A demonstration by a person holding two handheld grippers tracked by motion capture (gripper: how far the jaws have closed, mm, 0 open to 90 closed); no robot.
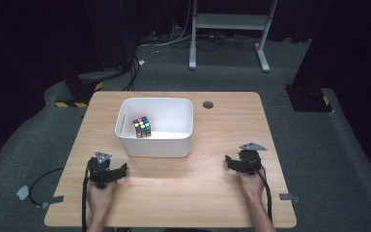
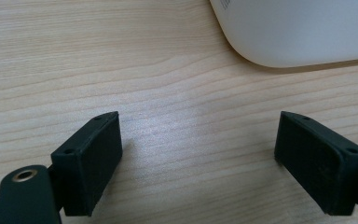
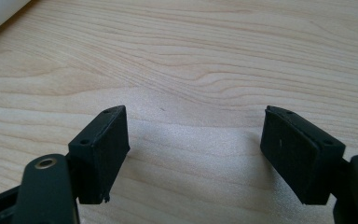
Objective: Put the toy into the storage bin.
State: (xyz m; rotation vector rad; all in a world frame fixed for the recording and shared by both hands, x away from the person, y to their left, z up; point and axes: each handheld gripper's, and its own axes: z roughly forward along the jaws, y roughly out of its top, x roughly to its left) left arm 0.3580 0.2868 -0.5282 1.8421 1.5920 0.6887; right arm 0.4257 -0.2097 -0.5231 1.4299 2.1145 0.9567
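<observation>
Wooden counter [image 1: 183, 193]: white bin [image 1: 155, 145] stands at rear centre-left.

Left gripper [image 1: 118, 170] rests on counter just off bin's front left corner. Jaws released, nothing between.

Right gripper [image 1: 229, 162] sits well apart from bin, at its right. Jaws spread, bare wood between.

Colour cube [image 1: 142, 127] lies inside bin, left part, roughly upright; no long axis.

Judgement: cube lies forward and above the wall from both; left hand nearer.

High view gives cube in bin; left gripper view gives bin's rounded outer corner [image 2: 303, 32] close beyond jaws.

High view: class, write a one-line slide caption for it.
Scrambled Rubik's cube sits in a white bin on a wooden table; left gripper and right gripper rest open, empty.
</observation>
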